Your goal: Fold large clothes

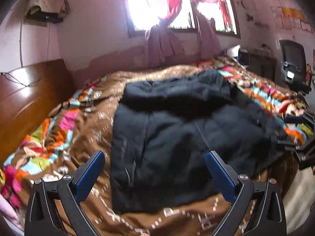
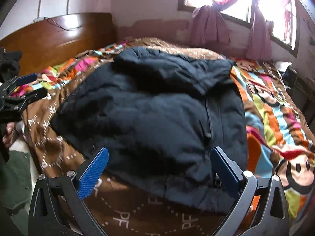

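The left hand-held gripper point(image 1: 155, 157) hangs above the near edge of the bed with its two blue-padded fingers point(image 1: 89, 174) spread wide and nothing between them. The right hand-held gripper point(image 2: 159, 155) is likewise splayed apart and empty, its textured blue pads point(image 2: 93, 174) framing the lower part of the garment from above. Neither touches the cloth as far as the views show.

Just beyond both sets of fingers lies the dark navy padded jacket point(image 1: 177, 129), spread over the middle of the bed. Its upper part, seemingly the hood or a folded-over section, lies bunched across the far end, forming a thick ridge. A zip point(image 2: 209, 122) runs down the jacket in the right wrist view, toward the right-hand pad. The near hem reaches close to the edge of the bed.

Under the jacket is a brown bedspread point(image 1: 94, 122) with white lettering and a border of bright multicoloured patches; a cartoon monkey print point(image 2: 295, 175) shows at the right side. At the left edge of the right wrist view the left gripper appears from the side, with the person's fingertips point(image 2: 8, 133) behind it.

A glossy wooden headboard point(image 1: 29, 98) stands at the left end of the bed. Behind the bed, pink curtains point(image 1: 161, 29) hang knotted over a bright window point(image 1: 141, 5). A dark office chair point(image 1: 293, 64) stands at far right.
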A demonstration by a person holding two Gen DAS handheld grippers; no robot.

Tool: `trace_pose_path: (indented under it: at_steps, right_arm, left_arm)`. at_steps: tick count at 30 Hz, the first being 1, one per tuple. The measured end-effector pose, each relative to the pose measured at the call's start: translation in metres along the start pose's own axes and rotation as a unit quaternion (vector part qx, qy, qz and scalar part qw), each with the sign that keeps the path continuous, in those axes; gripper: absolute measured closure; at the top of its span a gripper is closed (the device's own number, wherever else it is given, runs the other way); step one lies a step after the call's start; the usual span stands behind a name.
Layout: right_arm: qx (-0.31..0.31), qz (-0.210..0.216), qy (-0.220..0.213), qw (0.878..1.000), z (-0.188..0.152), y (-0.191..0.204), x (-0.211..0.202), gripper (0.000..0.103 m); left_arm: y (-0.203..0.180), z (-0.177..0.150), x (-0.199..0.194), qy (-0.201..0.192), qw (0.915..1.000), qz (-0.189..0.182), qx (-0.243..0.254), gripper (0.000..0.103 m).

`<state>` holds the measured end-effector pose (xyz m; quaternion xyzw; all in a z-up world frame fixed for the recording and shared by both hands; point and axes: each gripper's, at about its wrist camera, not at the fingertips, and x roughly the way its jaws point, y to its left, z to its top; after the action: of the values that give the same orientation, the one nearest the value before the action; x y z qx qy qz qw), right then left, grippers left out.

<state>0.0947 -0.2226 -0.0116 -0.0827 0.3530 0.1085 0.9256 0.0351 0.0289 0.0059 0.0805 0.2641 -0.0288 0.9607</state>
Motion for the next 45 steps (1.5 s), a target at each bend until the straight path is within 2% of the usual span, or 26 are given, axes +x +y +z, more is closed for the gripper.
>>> trace_pose_path:
  at_steps: [2, 6, 11, 14, 22, 25, 30, 34, 40, 45]
  right_arm:
    - [-0.001, 0.001, 0.013, 1.0, -0.005, -0.001, 0.003, 0.002]
    - [-0.036, -0.005, 0.041, 0.999, -0.015, 0.006, 0.012, 0.002]
    - [-0.05, -0.022, 0.05, 0.997, -0.027, 0.014, 0.02, 0.002]
    - [-0.048, -0.055, 0.061, 0.995, -0.033, 0.012, 0.029, 0.002]
    - [-0.034, -0.066, 0.112, 0.991, -0.037, 0.007, 0.058, 0.002]
    - [-0.03, -0.071, 0.103, 0.992, -0.036, 0.008, 0.06, 0.002]
    - [-0.023, -0.115, 0.073, 0.99, -0.033, 0.004, 0.059, 0.002]
    - [-0.012, -0.116, 0.039, 0.992, -0.026, -0.001, 0.051, 0.002]
    - [-0.041, -0.104, -0.002, 0.994, 0.01, -0.004, 0.041, 0.002]
    - [-0.019, -0.065, -0.024, 0.997, 0.048, -0.013, 0.035, 0.002]
  left_arm:
    - [-0.002, -0.012, 0.004, 0.021, 0.9997, -0.009, -0.003, 0.0]
    - [-0.003, -0.03, 0.015, 0.053, 0.9986, -0.003, -0.002, 0.0]
    - [-0.004, -0.05, 0.025, 0.072, 0.9973, 0.008, -0.014, 0.0]
    - [-0.006, -0.054, 0.036, 0.094, 0.9954, 0.011, -0.015, 0.0]
    - [-0.012, -0.059, 0.046, 0.111, 0.9938, -0.002, -0.008, 0.0]
    - [-0.012, -0.059, 0.047, 0.11, 0.9938, -0.012, -0.009, 0.0]
    - [-0.016, -0.06, 0.047, 0.111, 0.9935, -0.026, -0.002, 0.0]
    - [-0.018, -0.06, 0.047, 0.112, 0.9931, -0.036, 0.001, 0.0]
    - [-0.019, -0.059, 0.043, 0.102, 0.9937, -0.045, 0.001, 0.0]
    - [-0.023, -0.058, 0.038, 0.094, 0.9948, -0.037, 0.008, 0.0]
